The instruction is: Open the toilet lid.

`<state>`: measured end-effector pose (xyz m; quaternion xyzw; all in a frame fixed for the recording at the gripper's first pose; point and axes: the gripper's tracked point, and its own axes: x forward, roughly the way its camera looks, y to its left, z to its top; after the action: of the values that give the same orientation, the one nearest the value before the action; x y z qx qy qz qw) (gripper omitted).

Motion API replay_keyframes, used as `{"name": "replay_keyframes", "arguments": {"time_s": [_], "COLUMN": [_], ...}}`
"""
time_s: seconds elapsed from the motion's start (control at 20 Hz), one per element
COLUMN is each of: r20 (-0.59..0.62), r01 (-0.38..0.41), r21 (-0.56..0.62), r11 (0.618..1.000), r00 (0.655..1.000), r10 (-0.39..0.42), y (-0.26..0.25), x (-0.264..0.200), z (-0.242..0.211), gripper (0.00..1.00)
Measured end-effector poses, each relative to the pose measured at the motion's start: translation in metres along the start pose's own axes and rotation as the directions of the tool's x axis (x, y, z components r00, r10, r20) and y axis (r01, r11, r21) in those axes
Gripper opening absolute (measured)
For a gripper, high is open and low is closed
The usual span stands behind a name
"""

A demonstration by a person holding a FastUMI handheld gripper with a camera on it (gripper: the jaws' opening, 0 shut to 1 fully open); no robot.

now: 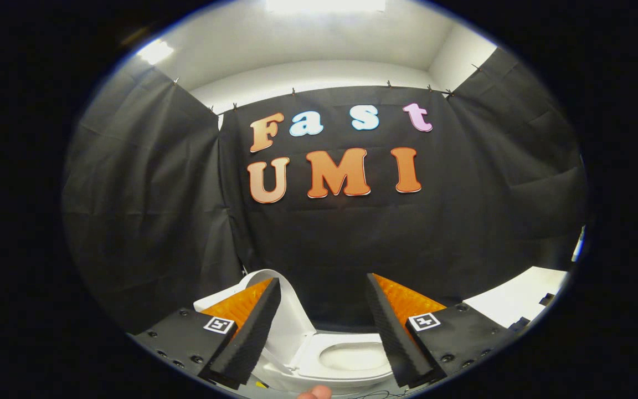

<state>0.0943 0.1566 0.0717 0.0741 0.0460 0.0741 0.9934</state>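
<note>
Black cloth behind; toilet lid (288, 316) stands raised at eleven o'clock of the spread, empty gripper (323, 288)

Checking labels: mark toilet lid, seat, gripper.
toilet lid (291, 316): gripper view, its raised inner face.
toilet seat (310, 354): gripper view, rim beside bowl opening.
gripper (324, 288): gripper view, open gap midway between fingertips.

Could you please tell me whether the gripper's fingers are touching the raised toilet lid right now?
Cannot tell. In the gripper view the open gripper sits above the bowl, and one finger overlaps the upright toilet lid, hiding any gap.
</note>
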Motion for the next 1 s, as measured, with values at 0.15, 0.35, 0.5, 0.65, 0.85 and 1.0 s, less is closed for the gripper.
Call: {"name": "replay_keyframes", "arguments": {"time_s": [0.15, 0.35, 0.5, 0.65, 0.85, 1.0], "r20": [-0.013, -0.029, -0.039, -0.035, -0.045, -0.046], "r01": [0.01, 0.016, 0.02, 0.022, 0.026, 0.023], "r21": [-0.004, -0.031, -0.043, -0.056, -0.059, -0.055], "r11": [1.0, 0.999, 0.999, 0.998, 0.998, 0.998], "r00": [1.0, 0.999, 0.999, 0.999, 0.999, 0.999], "r10": [-0.01, -0.017, -0.022, -0.024, -0.029, -0.025], "y": [-0.013, -0.021, -0.021, -0.025, -0.027, -0.026], "x": [-0.007, -0.015, -0.015, -0.013, -0.01, -0.007], "z": [-0.003, -0.009, -0.014, -0.013, -0.015, -0.016], "gripper": [0.98, 0.98, 0.98, 0.98, 0.98, 0.98]}}
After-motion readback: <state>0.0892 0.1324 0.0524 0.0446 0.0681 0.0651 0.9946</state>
